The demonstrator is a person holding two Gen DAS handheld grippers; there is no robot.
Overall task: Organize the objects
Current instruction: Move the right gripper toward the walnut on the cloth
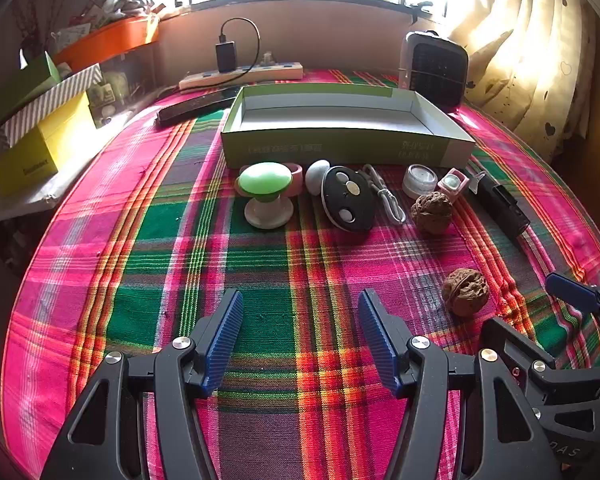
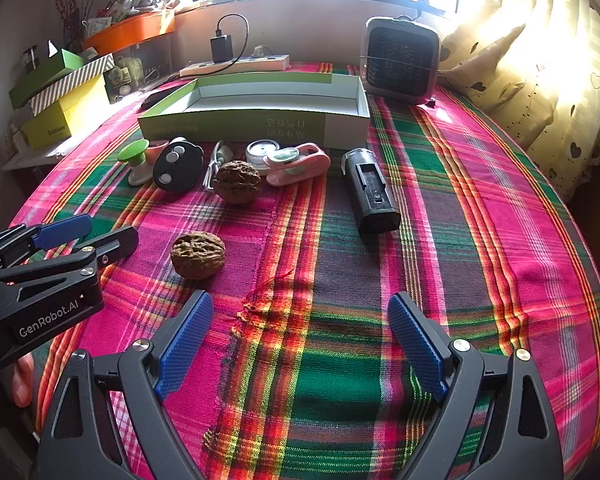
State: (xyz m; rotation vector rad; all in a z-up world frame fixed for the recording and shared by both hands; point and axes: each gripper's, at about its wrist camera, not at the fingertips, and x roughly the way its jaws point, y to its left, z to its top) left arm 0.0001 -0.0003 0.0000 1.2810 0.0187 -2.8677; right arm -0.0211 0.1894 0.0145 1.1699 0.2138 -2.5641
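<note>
Walnut (image 2: pixel 198 255), nearer of two, lies on the plaid tabletop (image 2: pixel 420 240) just ahead-left of the right gripper (image 2: pixel 300 344) and ahead-right of the left gripper (image 1: pixel 300 342). Both jaws are released and empty; the right hand appears nearer. Green box (image 2: pixel 236 126) stands beyond.

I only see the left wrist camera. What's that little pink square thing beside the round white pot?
Observer: In the right wrist view the pink thing isn't square. It is long, lies flat, and has a pale green part on top.
Operator: Is my other grabber holding something?
Observer: No. The right gripper is open, with only tablecloth showing between its fingers.
Operator: Does my left grabber have words on it?
Observer: Yes. The left gripper has "GenRobot.AI" written on its side.
</note>
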